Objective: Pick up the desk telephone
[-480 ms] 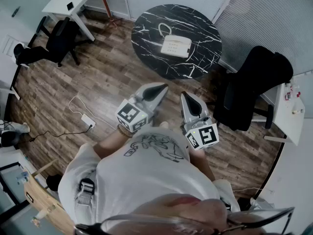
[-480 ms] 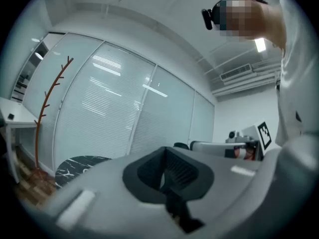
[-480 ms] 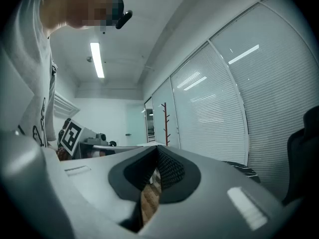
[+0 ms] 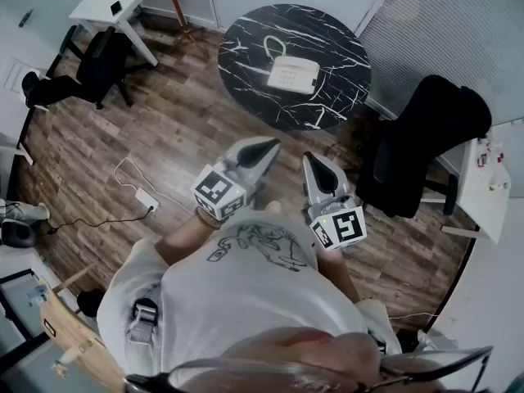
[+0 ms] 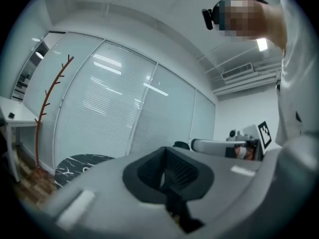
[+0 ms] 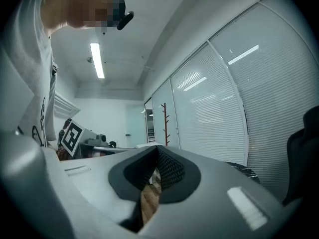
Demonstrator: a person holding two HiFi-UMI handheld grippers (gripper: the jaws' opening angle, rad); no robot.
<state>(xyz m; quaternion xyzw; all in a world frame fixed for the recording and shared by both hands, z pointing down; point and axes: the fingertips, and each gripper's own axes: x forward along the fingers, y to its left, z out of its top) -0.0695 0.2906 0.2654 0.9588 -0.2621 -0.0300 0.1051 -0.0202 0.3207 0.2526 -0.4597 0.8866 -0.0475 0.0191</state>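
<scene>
White push-button desk telephone (image 4: 294, 75) sits flat near the middle of the round black white-veined marble-look table (image 4: 329, 109), its cord looped just beside it on the far side; nothing touches it

Table stands on brown wood-plank floor (image 4: 176, 125), well apart from both tools

Left grey two-jaw gripper (image 4: 267, 146) held level in front of the person, tip aimed toward the table, jaws together, nothing between them; marker cube at its rear by the wrist

Right grey two-jaw gripper (image 4: 313, 161) just beside it, also level, jaws closed on nothing, a sliver of floor visible past the dark pads in the right gripper view

The two grippers are near each other but not touching, both over bare floor short of the table edge

Person in a white T-shirt with a dark line drawing (image 4: 254, 281) fills the lower part of the head view

Black office chair (image 4: 426, 142) to the right of the table, next to a white desk (image 4: 483, 196) with small items on it

Second black office chair (image 4: 88, 70) and another white desk (image 4: 115, 2) at upper left

White power strip with thin cable (image 4: 147, 199) lies on the floor left of the left gripper

Thin reddish coat stand (image 5: 47, 106) against frosted glass wall with blinds (image 5: 119, 108), seen in the left gripper view
</scene>
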